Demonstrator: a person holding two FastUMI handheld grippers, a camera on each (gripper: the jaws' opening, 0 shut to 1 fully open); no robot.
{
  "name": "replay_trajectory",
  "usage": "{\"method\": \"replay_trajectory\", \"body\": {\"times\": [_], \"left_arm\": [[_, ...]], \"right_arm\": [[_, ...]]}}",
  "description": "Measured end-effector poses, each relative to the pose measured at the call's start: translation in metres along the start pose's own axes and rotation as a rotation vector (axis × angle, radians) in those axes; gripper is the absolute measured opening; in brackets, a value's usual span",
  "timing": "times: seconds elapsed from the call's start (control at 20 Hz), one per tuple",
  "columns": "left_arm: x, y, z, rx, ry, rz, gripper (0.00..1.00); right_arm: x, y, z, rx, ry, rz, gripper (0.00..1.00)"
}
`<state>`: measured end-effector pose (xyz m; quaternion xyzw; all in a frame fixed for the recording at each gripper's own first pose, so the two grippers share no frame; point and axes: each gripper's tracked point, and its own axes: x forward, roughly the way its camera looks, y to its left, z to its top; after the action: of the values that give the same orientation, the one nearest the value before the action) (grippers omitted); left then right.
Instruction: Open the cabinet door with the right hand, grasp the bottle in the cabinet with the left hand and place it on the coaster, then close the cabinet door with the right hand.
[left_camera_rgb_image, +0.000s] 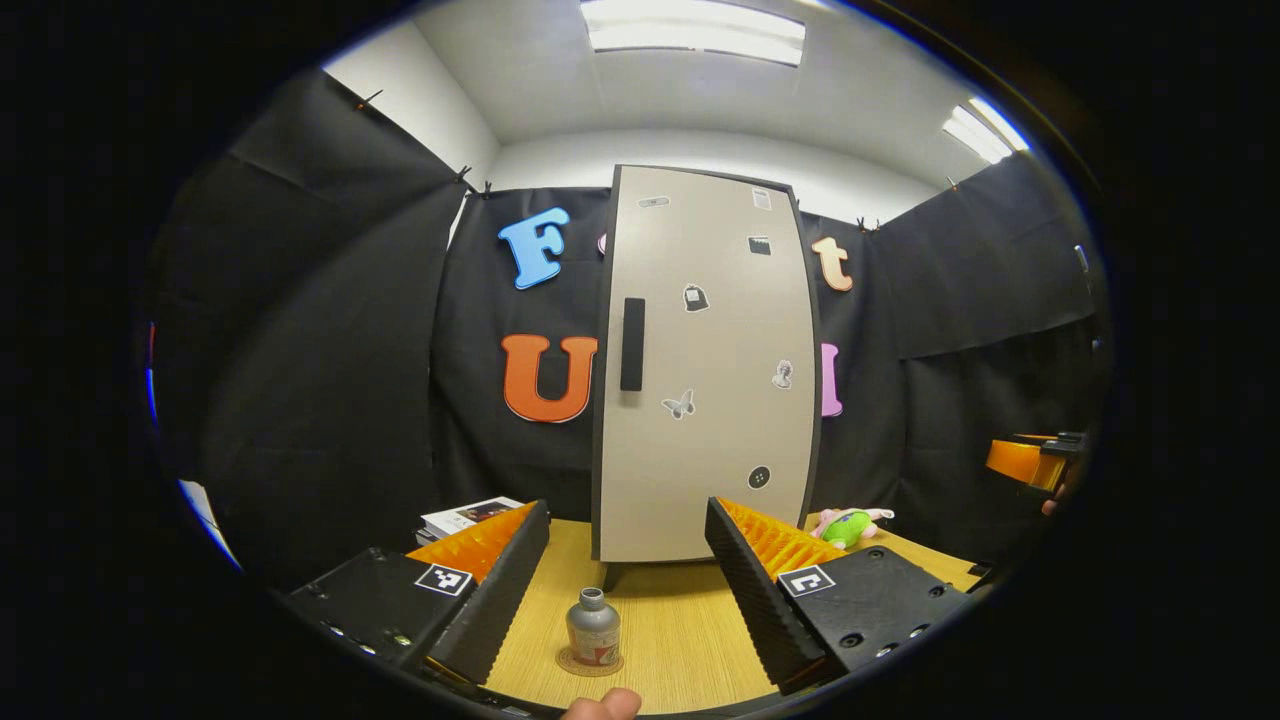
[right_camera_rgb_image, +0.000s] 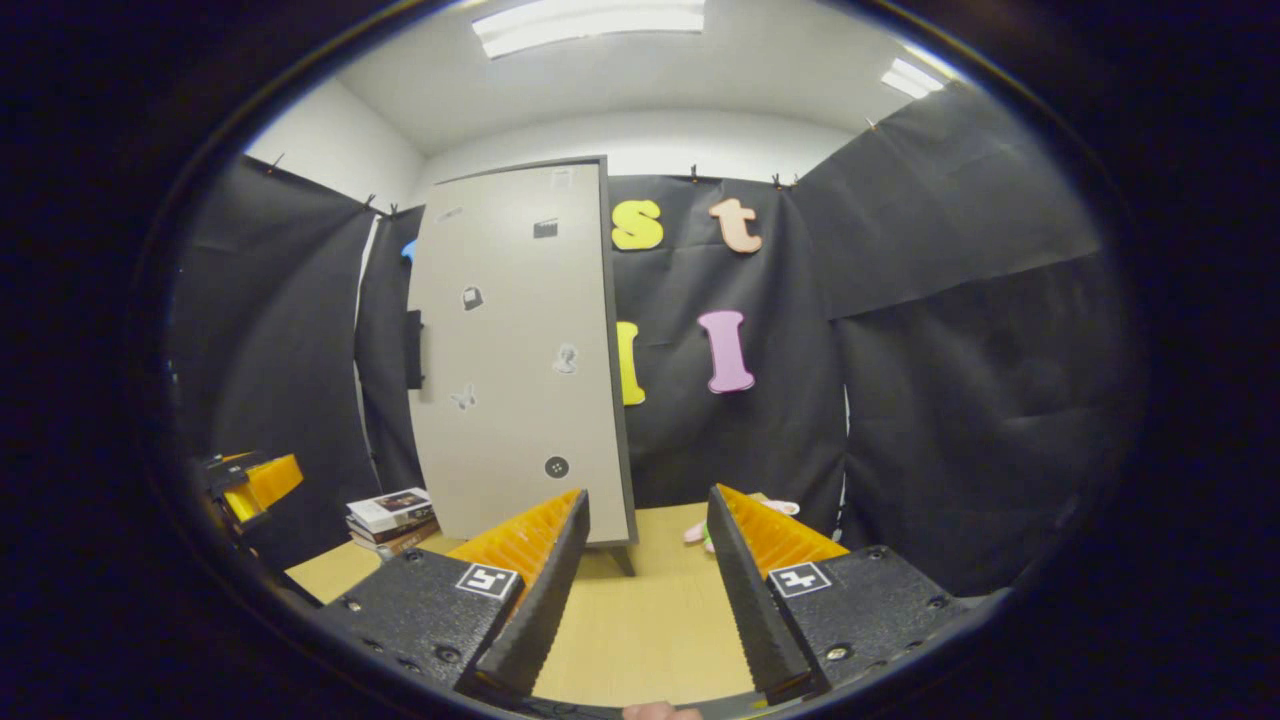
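In the left gripper view, the books (left_camera_rgb_image: 468, 517) lie past the left finger, and the bottle (left_camera_rgb_image: 593, 627) stands on its coaster (left_camera_rgb_image: 590, 662), on the table (left_camera_rgb_image: 670, 620) in the open gap between the fingers and clear of both. The left gripper (left_camera_rgb_image: 628, 575) is spread wide, empty, held level and aimed at the cabinet (left_camera_rgb_image: 705, 370), which rises beyond the gap with its door flush and the handle (left_camera_rgb_image: 632, 344) on its left edge. A soft toy (left_camera_rgb_image: 848, 525) sits beyond the right finger. So the bottle looks delivered and the door looks closed: by my read, the job is at its end.

In the right gripper view, the right gripper (right_camera_rgb_image: 648, 590) is also spread wide, holding nothing, level over the table (right_camera_rgb_image: 640, 630), with the cabinet (right_camera_rgb_image: 520, 350) standing beyond its left finger.
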<state>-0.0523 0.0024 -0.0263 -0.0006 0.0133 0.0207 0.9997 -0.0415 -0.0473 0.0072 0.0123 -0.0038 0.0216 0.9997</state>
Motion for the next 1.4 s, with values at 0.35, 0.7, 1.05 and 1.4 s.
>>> {"method": "replay_trajectory", "body": {"times": [0.35, 0.7, 1.05, 1.4], "left_arm": [[0.0, -0.002, -0.002, -0.003, 0.009, -0.007, 0.95], [0.002, -0.007, -0.001, 0.0, 0.0, -0.017, 0.95], [0.007, -0.008, -0.001, -0.001, -0.003, -0.021, 0.95], [0.011, -0.009, -0.001, -0.001, -0.003, -0.024, 0.95]], "right_arm": [[0.002, 0.001, 0.001, -0.001, 0.01, 0.0, 0.77], [0.004, 0.001, 0.003, -0.007, 0.0, -0.004, 0.77], [0.008, 0.002, 0.003, 0.0, -0.001, -0.006, 0.77], [0.012, 0.0, 0.001, 0.012, 0.005, -0.012, 0.75]]}}
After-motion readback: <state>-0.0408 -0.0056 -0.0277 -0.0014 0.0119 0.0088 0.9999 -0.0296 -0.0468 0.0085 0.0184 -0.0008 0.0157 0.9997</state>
